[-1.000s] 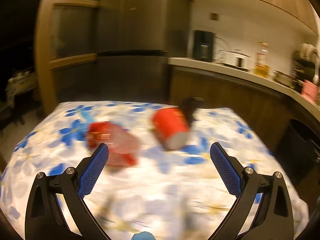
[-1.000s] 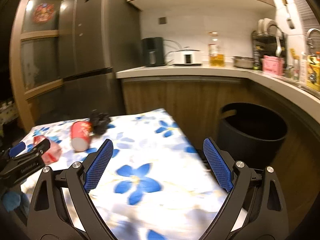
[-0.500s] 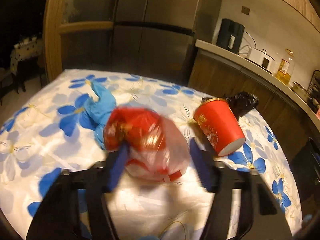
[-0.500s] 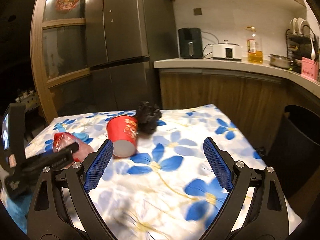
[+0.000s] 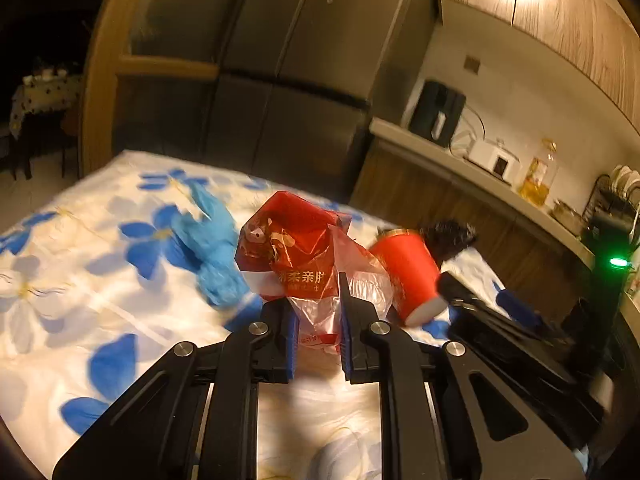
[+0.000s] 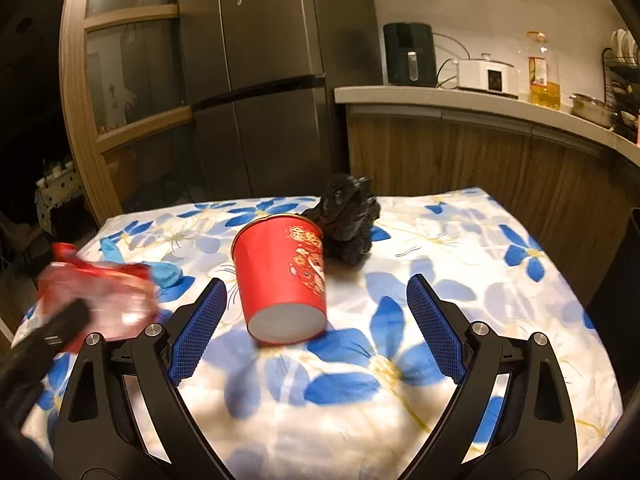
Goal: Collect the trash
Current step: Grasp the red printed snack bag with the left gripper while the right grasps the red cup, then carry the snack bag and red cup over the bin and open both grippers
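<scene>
Wrapper, crinkly red-and-clear plastic [image 5: 308, 264], mid-surface near left edge: light, soft, slippery; left tongs [image 5: 316, 336] just closing, clamped on clear tail. Red paper cup [image 6: 282, 280] on side, crushable; right tongs [image 6: 316, 328] apart.

The right tool [image 6: 316, 320] stands wide, with bare flowered cloth on the table [image 6: 480, 280] open along its right edge. Straight ahead the red cup [image 6: 280, 280] lies on its side, blocking the middle, and the crumpled black bag [image 6: 348, 220] sits touching its far end. Toward the left edge the left tool [image 5: 316, 332] and its red plastic bag [image 5: 304, 256] fill the way (the blue glove [image 5: 212, 240] lies just beyond).
</scene>
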A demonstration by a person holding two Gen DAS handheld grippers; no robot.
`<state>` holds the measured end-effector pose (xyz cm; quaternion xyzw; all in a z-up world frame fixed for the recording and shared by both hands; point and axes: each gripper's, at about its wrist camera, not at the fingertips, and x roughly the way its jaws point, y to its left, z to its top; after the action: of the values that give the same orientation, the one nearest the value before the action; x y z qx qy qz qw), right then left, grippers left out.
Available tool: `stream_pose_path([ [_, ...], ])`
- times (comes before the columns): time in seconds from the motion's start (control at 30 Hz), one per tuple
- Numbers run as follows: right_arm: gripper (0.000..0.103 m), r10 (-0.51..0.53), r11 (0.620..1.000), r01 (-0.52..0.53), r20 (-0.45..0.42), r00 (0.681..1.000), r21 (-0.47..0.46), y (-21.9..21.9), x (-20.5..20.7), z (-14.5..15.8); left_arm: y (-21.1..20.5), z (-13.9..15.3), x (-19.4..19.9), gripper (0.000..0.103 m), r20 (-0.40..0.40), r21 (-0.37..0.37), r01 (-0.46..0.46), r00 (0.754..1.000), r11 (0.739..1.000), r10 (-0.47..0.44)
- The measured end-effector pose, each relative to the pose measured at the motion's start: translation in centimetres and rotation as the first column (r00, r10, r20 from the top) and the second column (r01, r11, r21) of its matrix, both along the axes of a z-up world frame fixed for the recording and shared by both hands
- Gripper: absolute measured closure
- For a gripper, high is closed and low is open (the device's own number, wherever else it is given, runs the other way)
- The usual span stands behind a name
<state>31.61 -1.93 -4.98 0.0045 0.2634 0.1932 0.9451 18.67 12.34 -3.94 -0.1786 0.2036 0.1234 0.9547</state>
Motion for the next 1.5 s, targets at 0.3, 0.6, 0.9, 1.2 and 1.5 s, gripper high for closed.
stream_pose_path([
  [0.3,0.027,0.038,0.999,-0.04,-0.069,0.997,-0.027,2.8,2.9,-1.4,1.0,0.1,-0.6,0.086,0.031,-0.022,-0.024,0.999,0.999,0.025],
  [0.6,0.043,0.05,0.998,-0.054,-0.097,0.994,-0.038,3.3,3.4,-2.0,1.2,0.1,-0.8,0.086,0.031,-0.026,-0.022,0.999,0.999,0.023],
  [0.9,0.047,0.062,0.998,-0.064,-0.061,0.996,-0.028,2.4,1.6,-1.0,0.9,0.2,-0.6,0.086,0.026,-0.003,-0.025,0.999,1.0,0.025],
  [1.2,0.047,0.1,0.995,-0.1,-0.014,0.995,0.019,-1.3,-2.9,0.9,-0.6,1.2,-1.6,0.086,0.038,0.059,-0.02,0.999,0.998,0.018],
  [1.5,0.047,0.084,0.994,-0.085,0.019,0.996,0.072,-5.9,-6.5,2.7,-3.5,2.5,-2.6,0.086,0.039,0.094,0.004,0.999,0.996,-0.008],
])
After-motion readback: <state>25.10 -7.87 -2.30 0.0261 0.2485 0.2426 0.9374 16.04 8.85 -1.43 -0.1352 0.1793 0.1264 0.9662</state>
